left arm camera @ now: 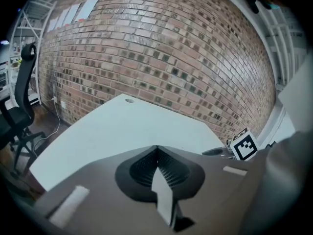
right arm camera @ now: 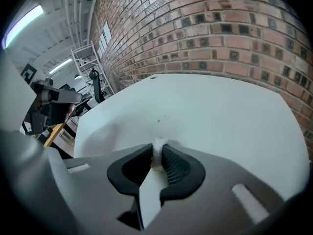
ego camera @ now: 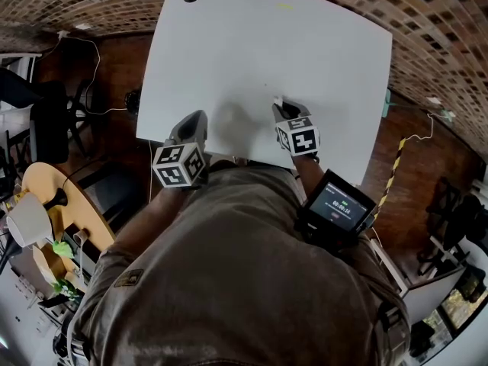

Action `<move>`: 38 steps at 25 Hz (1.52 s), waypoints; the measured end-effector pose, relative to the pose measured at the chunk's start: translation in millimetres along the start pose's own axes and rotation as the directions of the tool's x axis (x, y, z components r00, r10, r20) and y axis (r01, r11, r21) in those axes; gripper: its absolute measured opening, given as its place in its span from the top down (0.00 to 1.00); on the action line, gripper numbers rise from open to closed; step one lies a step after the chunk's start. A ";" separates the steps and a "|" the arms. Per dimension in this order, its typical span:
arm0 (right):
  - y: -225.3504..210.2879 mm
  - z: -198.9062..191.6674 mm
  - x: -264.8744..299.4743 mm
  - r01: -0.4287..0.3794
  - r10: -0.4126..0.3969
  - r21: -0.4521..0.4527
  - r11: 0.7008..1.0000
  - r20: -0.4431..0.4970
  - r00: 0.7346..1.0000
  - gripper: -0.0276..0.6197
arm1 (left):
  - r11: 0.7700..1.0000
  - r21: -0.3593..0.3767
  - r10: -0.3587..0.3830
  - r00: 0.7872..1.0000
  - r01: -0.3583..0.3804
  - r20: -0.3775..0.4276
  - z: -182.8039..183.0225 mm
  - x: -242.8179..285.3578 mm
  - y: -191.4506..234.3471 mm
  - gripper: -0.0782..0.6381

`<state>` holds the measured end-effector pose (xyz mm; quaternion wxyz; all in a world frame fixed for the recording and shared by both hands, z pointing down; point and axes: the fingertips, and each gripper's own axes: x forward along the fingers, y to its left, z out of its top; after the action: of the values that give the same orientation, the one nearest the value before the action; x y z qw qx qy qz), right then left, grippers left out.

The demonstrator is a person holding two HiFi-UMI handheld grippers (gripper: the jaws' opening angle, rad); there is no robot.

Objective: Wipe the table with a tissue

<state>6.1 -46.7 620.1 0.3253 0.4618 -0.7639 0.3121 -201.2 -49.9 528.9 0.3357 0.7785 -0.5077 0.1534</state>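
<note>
Right gripper [ego camera: 279, 107] pinching tissue [right arm camera: 159, 143], white table [ego camera: 252, 59], brick wall [left arm camera: 161, 48], office chair [left arm camera: 22, 106]

The left tool [ego camera: 196, 117] has its jaws pressed together, empty. Beside it, the right tool [ego camera: 280, 107] pinches a tissue [right arm camera: 158, 144] between closed jaws.

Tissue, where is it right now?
The tissue is pinched between the jaws of the right gripper, by the near edge of the white table. In the head view that is right of centre.
</note>
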 end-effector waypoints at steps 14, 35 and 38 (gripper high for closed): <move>69.6 10.3 26.3 -0.227 0.220 -0.130 0.965 -0.063 0.973 0.85 | 0.995 -0.042 0.088 0.996 -0.088 0.000 2.6 0.3 9.3 0.89; -30.2 27.4 11.0 -0.015 0.015 0.004 1.000 -0.021 1.000 0.85 | 1.000 -0.001 0.018 0.999 -0.018 -0.029 16.0 29.1 -3.7 0.89; -49.7 34.4 6.4 0.030 -0.030 0.030 0.999 -0.003 1.000 0.85 | 1.000 -0.003 0.012 1.000 -0.012 -0.028 16.6 31.5 -1.7 0.89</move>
<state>41.8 -95.4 613.5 0.3239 0.4778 -0.7516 0.3191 -187.5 -82.4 534.5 0.3433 0.7726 -0.5078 0.1655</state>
